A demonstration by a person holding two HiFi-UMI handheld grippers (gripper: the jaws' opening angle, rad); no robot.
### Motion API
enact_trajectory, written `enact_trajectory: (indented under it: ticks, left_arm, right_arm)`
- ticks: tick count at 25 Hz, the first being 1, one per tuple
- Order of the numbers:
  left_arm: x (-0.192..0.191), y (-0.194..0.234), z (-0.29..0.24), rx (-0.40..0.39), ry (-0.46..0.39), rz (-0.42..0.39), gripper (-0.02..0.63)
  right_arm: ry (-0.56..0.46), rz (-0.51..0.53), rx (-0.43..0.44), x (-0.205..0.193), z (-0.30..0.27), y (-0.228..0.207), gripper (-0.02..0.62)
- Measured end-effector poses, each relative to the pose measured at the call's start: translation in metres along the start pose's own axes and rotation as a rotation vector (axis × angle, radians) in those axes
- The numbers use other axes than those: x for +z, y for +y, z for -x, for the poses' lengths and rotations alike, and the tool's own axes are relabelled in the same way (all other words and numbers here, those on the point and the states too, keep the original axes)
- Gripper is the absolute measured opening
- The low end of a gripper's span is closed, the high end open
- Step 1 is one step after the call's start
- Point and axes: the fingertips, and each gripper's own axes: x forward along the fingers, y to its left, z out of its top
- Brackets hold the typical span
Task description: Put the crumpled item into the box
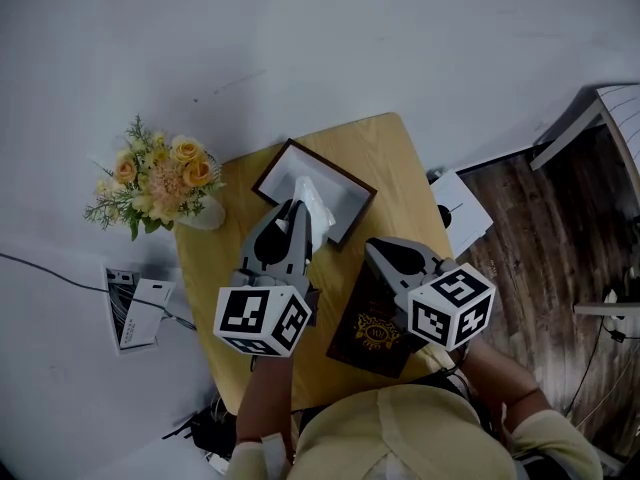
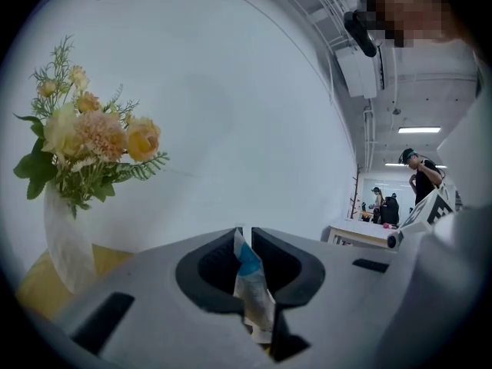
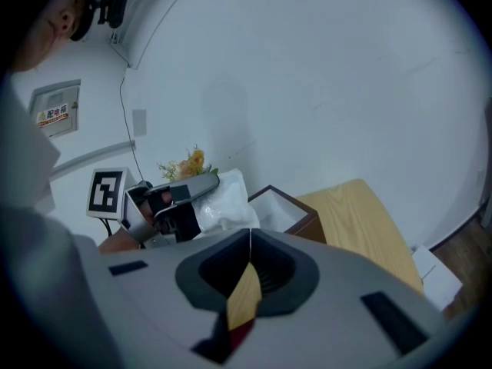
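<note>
A white crumpled item (image 1: 314, 200) with a blue patch (image 2: 251, 279) is pinched in my left gripper (image 1: 297, 208), whose jaws are shut on it (image 2: 246, 235). In the head view it hangs over the open box (image 1: 352, 186), which has a dark brown rim and a white inside and sits at the far side of the small wooden table (image 1: 400, 158). The right gripper view shows the crumpled item (image 3: 223, 203) just left of the box (image 3: 283, 211). My right gripper (image 1: 378, 250) hovers to the box's right, its jaws shut (image 3: 250, 234) with nothing between them.
A dark lid with a gold emblem (image 1: 372, 333) lies on the table under my right gripper. A white vase of yellow flowers (image 1: 165, 180) stands at the table's left corner. Papers (image 1: 135, 310) lie on the floor at left, a white sheet (image 1: 462, 208) at right.
</note>
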Motion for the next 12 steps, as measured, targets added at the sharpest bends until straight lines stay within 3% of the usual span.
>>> enact_trajectory:
  ticks: [12]
  left_arm:
    - [-0.01,-0.003,-0.038,0.016,0.048,-0.127,0.05]
  right_arm:
    - [0.037,-0.06,0.007,-0.011,-0.011,-0.028,0.029]
